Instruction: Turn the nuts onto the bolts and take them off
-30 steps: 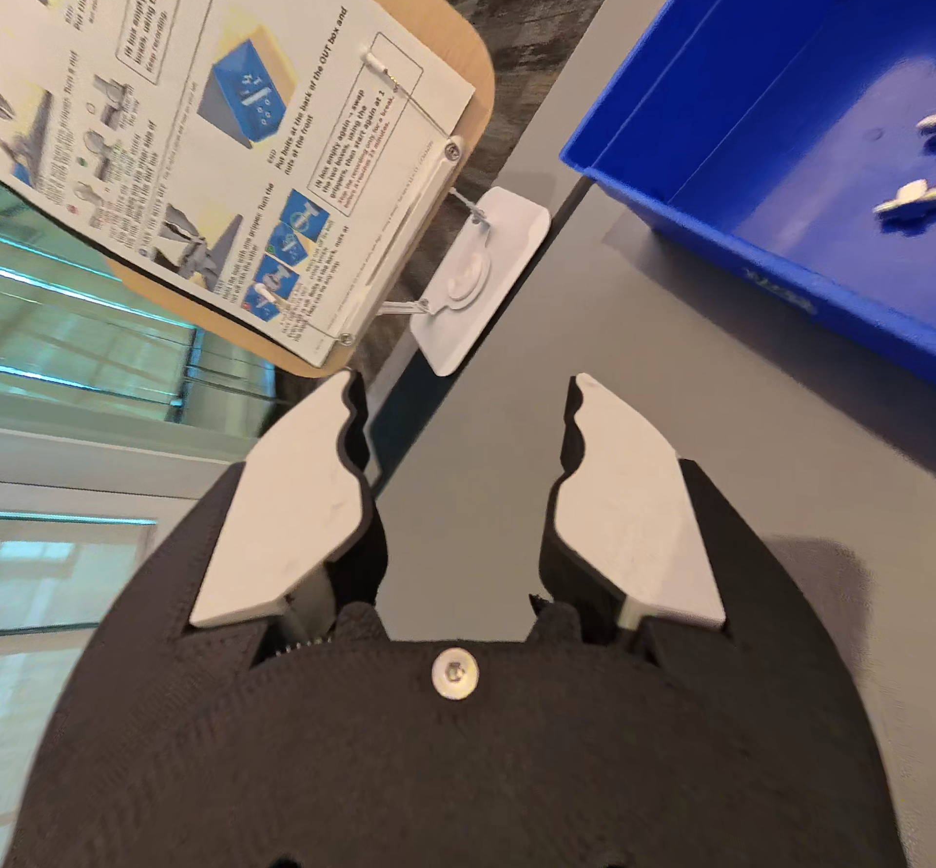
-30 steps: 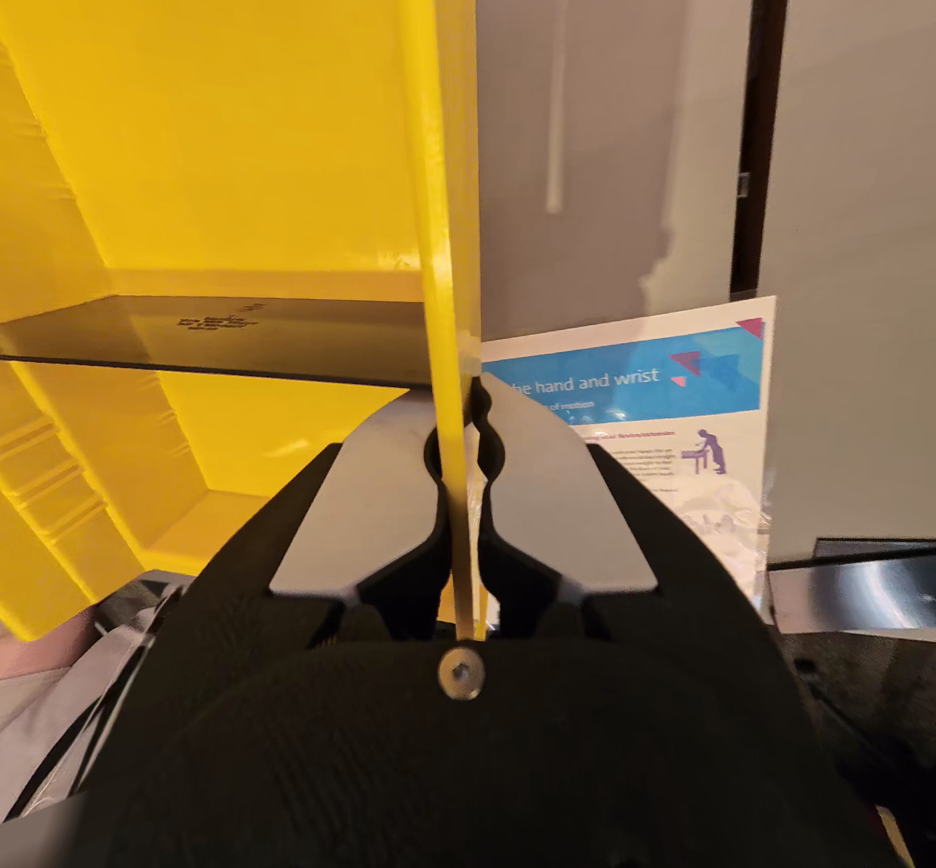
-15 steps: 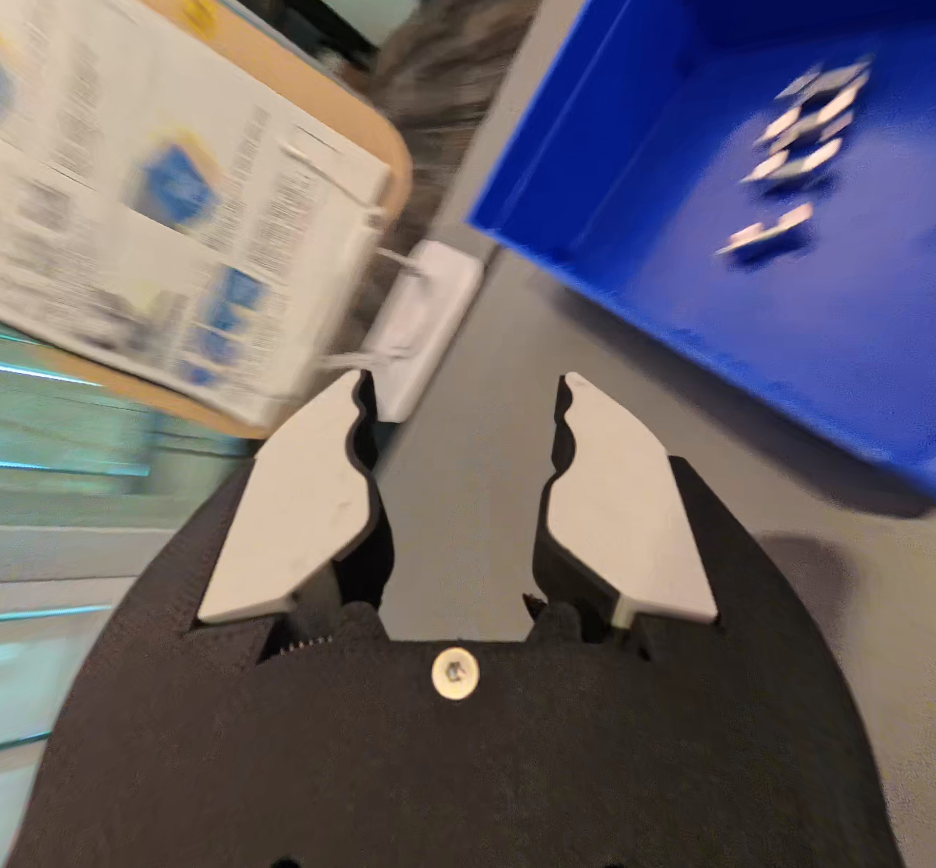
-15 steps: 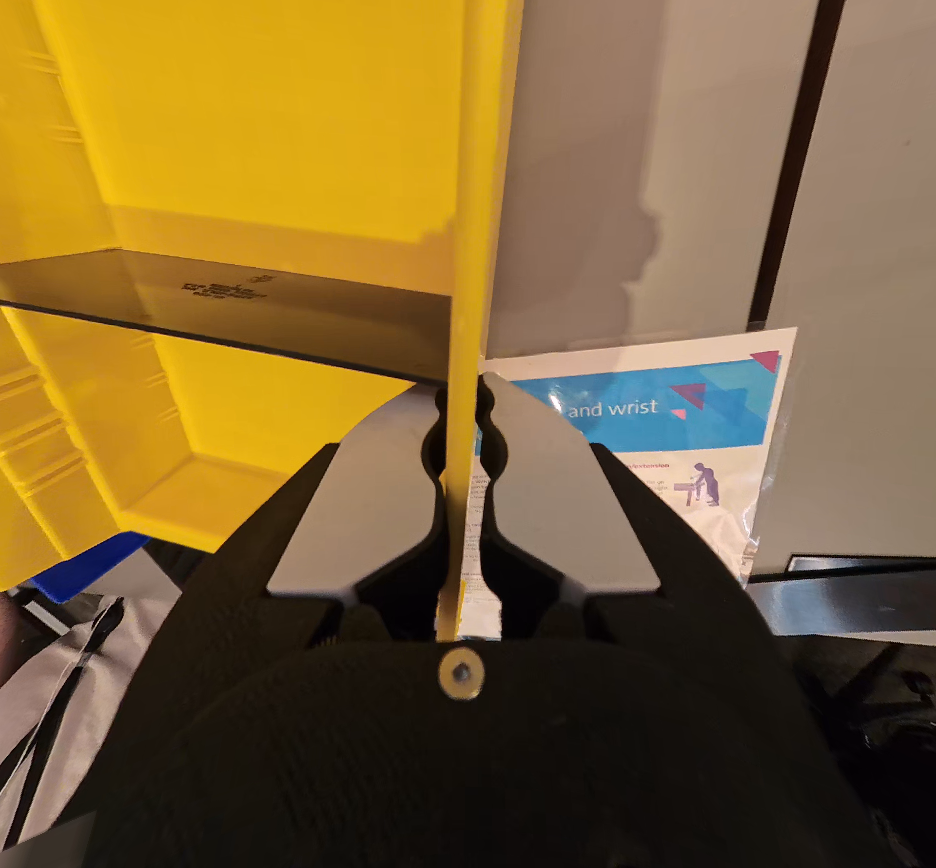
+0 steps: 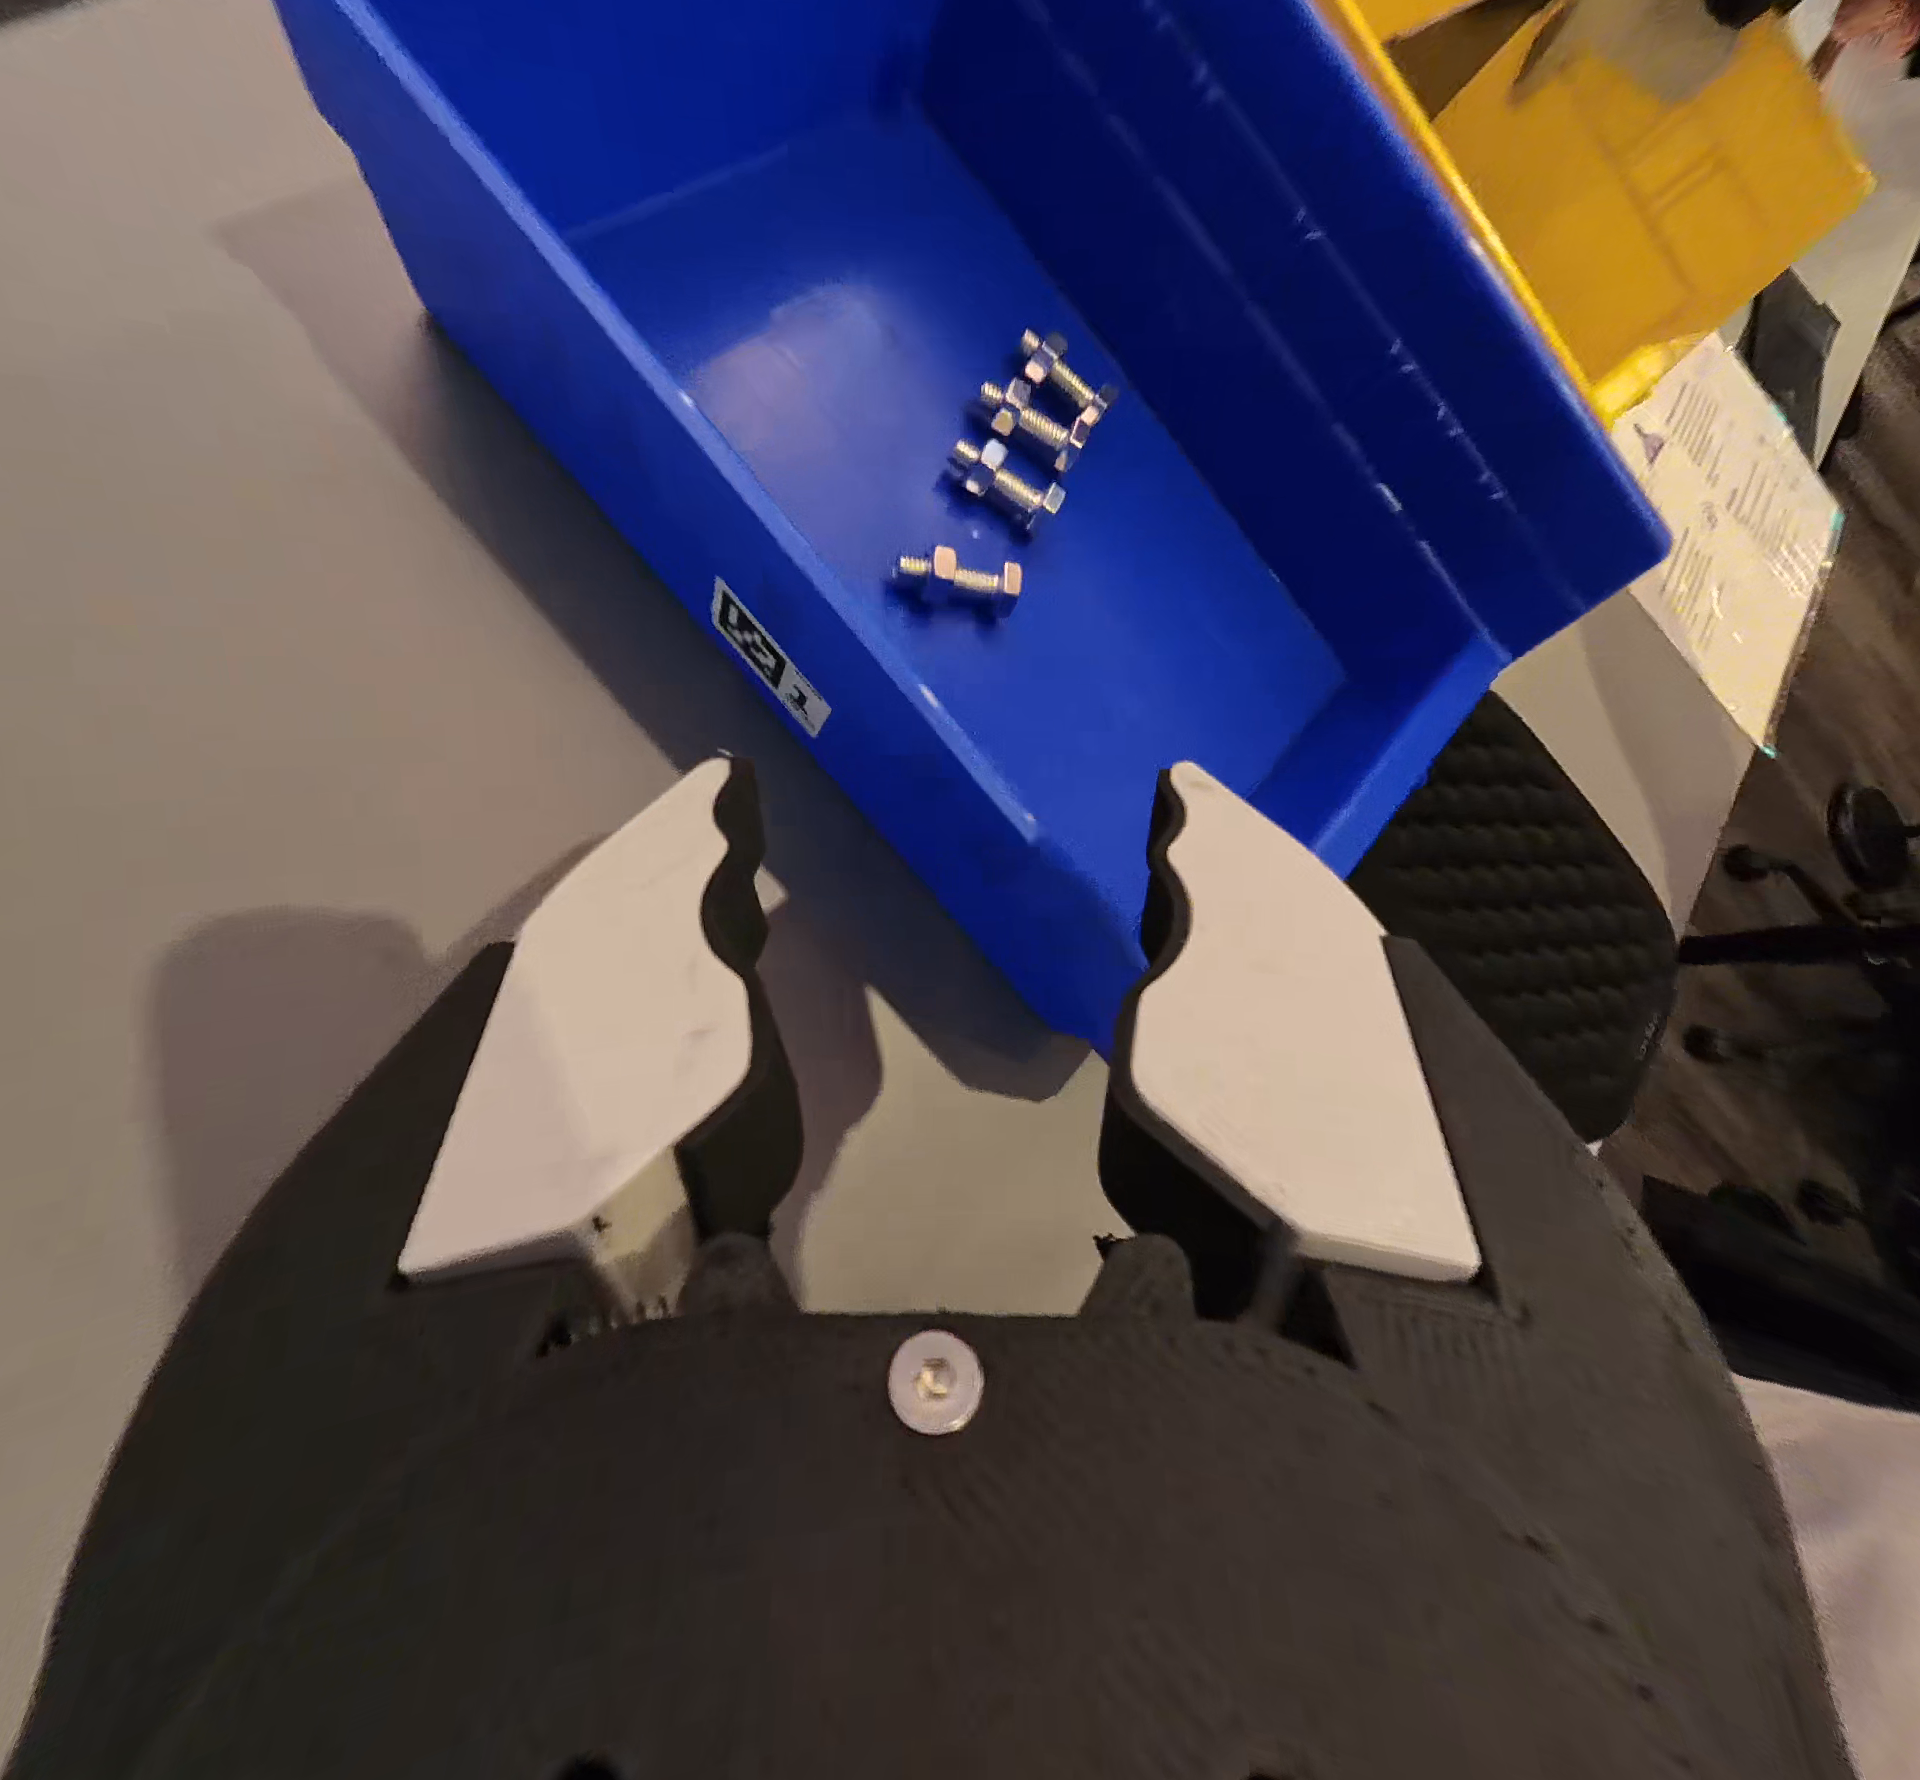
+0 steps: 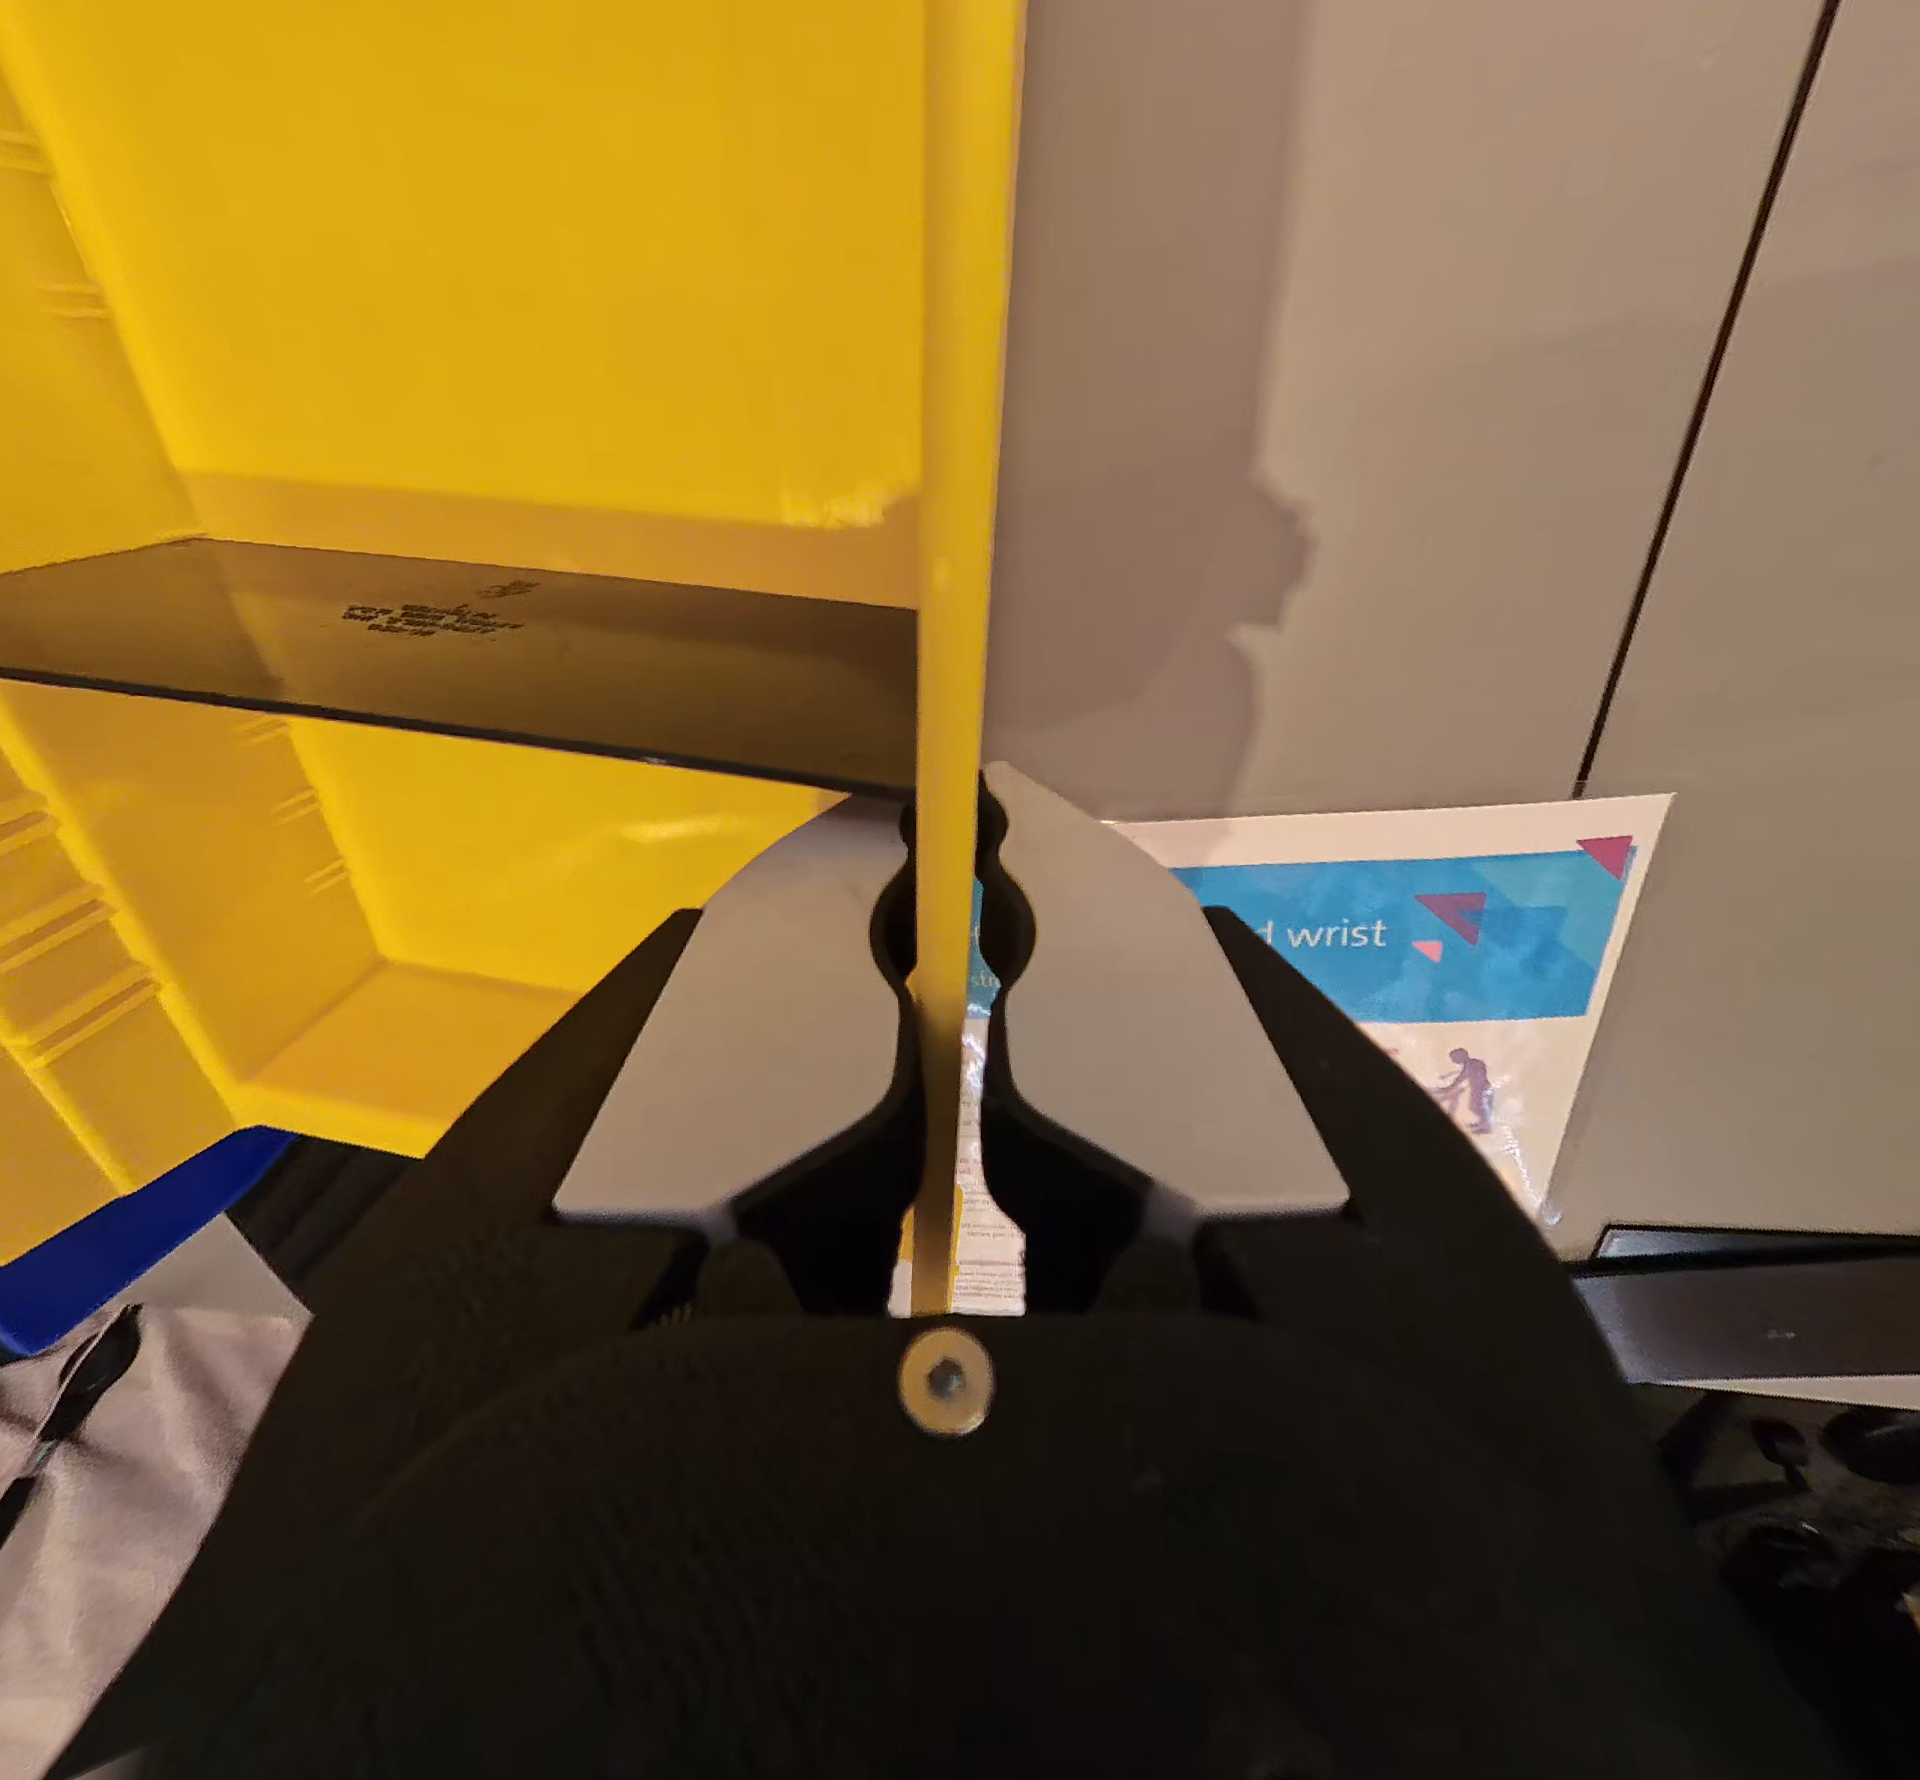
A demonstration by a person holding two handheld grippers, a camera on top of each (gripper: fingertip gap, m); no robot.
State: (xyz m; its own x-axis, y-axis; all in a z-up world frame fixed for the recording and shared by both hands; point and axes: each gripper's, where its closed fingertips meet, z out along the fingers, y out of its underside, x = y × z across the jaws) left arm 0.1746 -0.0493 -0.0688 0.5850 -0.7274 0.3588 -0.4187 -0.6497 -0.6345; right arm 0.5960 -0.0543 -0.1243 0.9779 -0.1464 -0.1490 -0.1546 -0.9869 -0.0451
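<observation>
My left claw [image 5: 951, 883] hangs spread and empty over the grey worktop [image 5: 260, 504], with the near corner of the blue bin [image 5: 623, 120] just ahead of its tips. On the bin floor, farther ahead and slightly to the right, lie the bolts [image 5: 1023, 457], four as far as I can count, each with a nut already on its shank; three sit close together and one lies a little nearer to me. My right claw [image 6: 951, 899] is pinched on the thin side wall of a yellow bin [image 6: 468, 224], held up off the worktop with its black divider [image 6: 468, 650] to the left of the tips. I judge the threading-on done for these pieces, with unscrewing them left and no bolt in either claw.
</observation>
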